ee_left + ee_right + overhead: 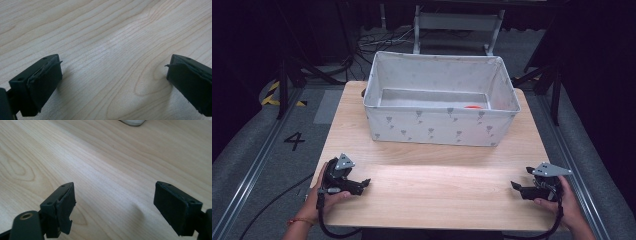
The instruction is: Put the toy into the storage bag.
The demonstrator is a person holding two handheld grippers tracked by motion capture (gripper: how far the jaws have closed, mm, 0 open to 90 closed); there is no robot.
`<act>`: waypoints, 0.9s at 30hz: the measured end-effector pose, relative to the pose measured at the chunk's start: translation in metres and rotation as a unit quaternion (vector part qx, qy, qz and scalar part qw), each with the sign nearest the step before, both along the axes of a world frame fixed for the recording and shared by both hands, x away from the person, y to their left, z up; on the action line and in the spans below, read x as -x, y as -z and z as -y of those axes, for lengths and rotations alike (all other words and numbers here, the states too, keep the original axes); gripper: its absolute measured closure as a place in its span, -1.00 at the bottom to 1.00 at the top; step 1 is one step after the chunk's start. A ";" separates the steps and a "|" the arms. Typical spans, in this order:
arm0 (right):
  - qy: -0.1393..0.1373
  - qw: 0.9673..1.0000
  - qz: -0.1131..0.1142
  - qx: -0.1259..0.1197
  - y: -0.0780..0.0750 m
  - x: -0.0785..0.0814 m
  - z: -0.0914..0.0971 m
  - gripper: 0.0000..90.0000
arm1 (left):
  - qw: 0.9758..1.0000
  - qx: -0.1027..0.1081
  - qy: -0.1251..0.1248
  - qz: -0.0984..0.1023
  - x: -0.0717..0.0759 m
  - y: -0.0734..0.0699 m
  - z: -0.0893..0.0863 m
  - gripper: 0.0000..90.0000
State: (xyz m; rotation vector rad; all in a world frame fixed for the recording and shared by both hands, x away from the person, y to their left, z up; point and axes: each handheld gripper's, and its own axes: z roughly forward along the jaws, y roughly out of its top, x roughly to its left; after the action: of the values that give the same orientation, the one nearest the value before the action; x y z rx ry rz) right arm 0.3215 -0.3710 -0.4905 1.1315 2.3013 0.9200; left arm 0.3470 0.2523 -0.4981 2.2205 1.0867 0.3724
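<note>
A white fabric bin point(439, 125) with a grey pattern stands at the far middle of the wooden table point(437, 187). Something small and orange-red point(473, 106) lies inside it near the front wall. My left gripper point(364, 184) rests at the table's near left, held by a hand, open with nothing between its jaws. In the left gripper view its two black pads point(45, 80) stand wide apart over bare wood. My right gripper point(515, 186) sits low at the near right, also open and empty; in the right gripper view its pads point(66, 202) flank bare wood.
The bin's corner point(132, 122) shows at the top of the right gripper view. Beyond the table lie grey floor, cables point(377, 42), a metal frame point(457, 22) and floor rails; a number 4 point(294, 141) is marked at left.
</note>
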 end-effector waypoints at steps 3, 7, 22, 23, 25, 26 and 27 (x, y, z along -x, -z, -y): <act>0.005 1.000 -0.003 -0.001 0.003 0.002 0.002 -0.59 | 1.000 0.000 0.000 0.000 0.000 0.000 0.000 -0.99; 0.016 1.000 -0.011 -0.019 0.009 0.004 0.005 -0.59 | 1.000 -0.001 0.000 0.001 0.000 0.000 0.000 -0.99; 0.039 0.998 -0.019 -0.040 0.013 0.005 0.009 -0.67 | 1.000 0.000 0.001 0.000 0.000 0.000 0.000 -1.00; 0.040 0.998 -0.019 -0.040 0.013 0.005 0.009 -0.68 | 1.000 0.000 0.001 0.000 0.000 0.000 0.000 -1.00; 0.040 0.998 -0.019 -0.040 0.013 0.005 0.009 -0.68 | 1.000 -0.001 0.001 0.000 -0.001 0.000 0.000 -1.00; 0.041 0.998 -0.019 -0.040 0.014 0.005 0.009 -0.69 | 1.000 -0.001 0.001 0.000 -0.001 0.000 0.000 -1.00; 0.044 0.998 -0.019 -0.040 0.014 0.005 0.008 -0.70 | 1.000 -0.001 0.001 0.000 -0.001 0.000 0.000 -1.00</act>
State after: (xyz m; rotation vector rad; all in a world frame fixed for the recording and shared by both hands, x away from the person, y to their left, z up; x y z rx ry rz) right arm 0.3169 -0.3793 -0.5040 1.2837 2.2419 0.9736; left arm 0.3477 0.2526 -0.4980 2.2235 1.0837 0.3731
